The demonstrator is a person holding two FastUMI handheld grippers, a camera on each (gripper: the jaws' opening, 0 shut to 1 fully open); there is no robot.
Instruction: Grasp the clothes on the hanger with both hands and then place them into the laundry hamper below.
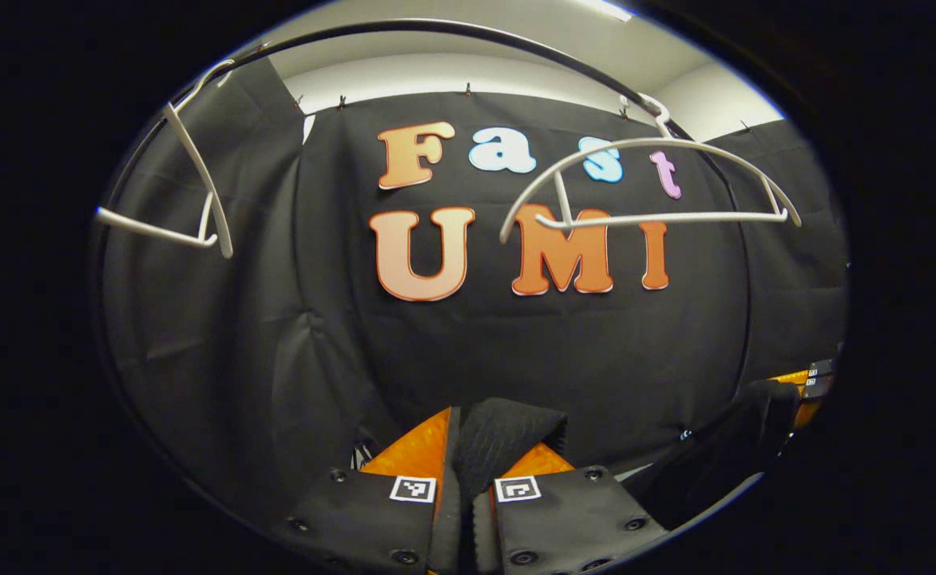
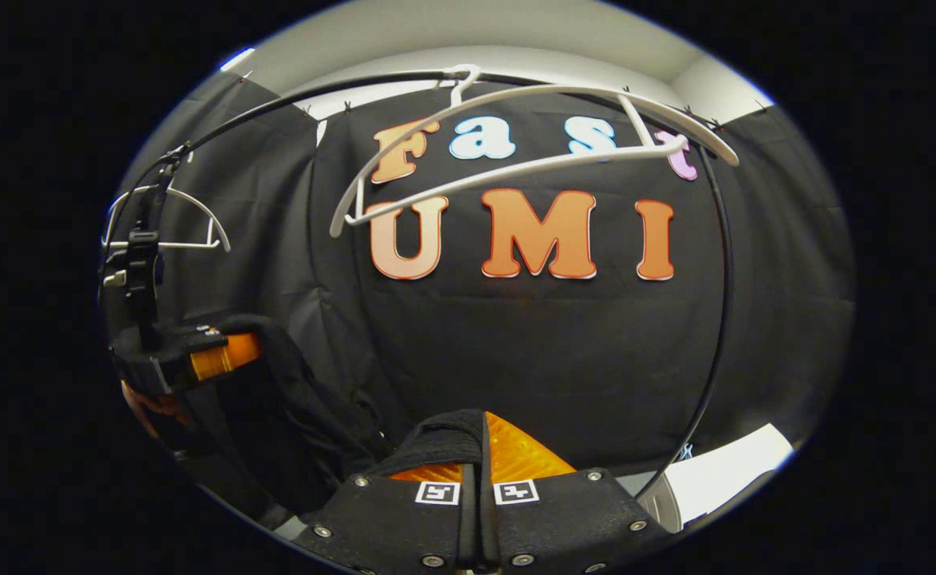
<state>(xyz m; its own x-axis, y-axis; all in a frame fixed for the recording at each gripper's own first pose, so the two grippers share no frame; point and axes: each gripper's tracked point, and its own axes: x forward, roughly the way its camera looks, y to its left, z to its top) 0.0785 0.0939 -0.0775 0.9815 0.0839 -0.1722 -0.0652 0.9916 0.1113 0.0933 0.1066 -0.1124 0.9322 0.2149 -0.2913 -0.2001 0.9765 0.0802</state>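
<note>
**Carrying the garment down to the hamper**

Above both claws, the white plastic hanger (image 2: pixel 532 152) is hanging bare on the black curved rail (image 1: pixel 436 32). The black knitted garment (image 1: pixel 508 439) is sagging between the claws, each clenched on a fold: left claw (image 1: pixel 468 455), right claw (image 2: pixel 480 447). The hamper is lying somewhere below. Lowering both claws together, evenly, should be keeping the cloth from snagging.

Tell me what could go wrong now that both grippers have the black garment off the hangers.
1. The left gripper pinches only a small fold of the black garment; it might slip out before reaching the hamper.
2. The garment stretches between both grippers; moving them apart could tug it from the right gripper.
</note>
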